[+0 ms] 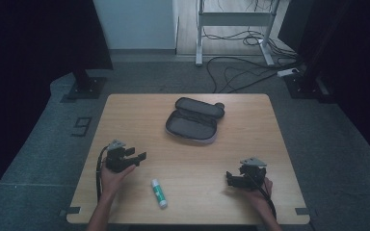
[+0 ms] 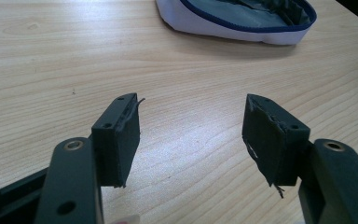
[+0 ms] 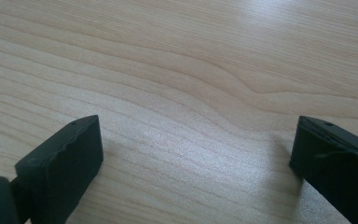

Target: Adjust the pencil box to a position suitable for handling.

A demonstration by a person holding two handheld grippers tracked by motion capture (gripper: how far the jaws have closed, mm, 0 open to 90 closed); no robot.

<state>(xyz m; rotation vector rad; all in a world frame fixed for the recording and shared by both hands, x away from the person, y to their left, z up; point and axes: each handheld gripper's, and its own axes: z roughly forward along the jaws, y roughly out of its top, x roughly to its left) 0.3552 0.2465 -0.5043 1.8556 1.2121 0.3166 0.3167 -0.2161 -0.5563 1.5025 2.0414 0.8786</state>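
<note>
An open grey pencil case (image 1: 195, 121) with a white outside lies at the middle back of the wooden table (image 1: 130, 108). A white glue stick (image 1: 159, 192) with a green label lies near the front edge, between my two hands. My left gripper (image 1: 136, 157) rests at the front left and points toward the case; its jaws stand open over bare wood (image 2: 191, 121), with the case (image 2: 242, 21) ahead. At the front right, my right gripper (image 1: 230, 178) points left, and its jaws are wide open with nothing between them (image 3: 196, 135).
Beyond the table, black cables (image 1: 241, 72) trail over the grey floor by a white desk frame (image 1: 233, 19). Dark stands (image 1: 84, 86) flank the far corners. Bare wood lies between the grippers and the case.
</note>
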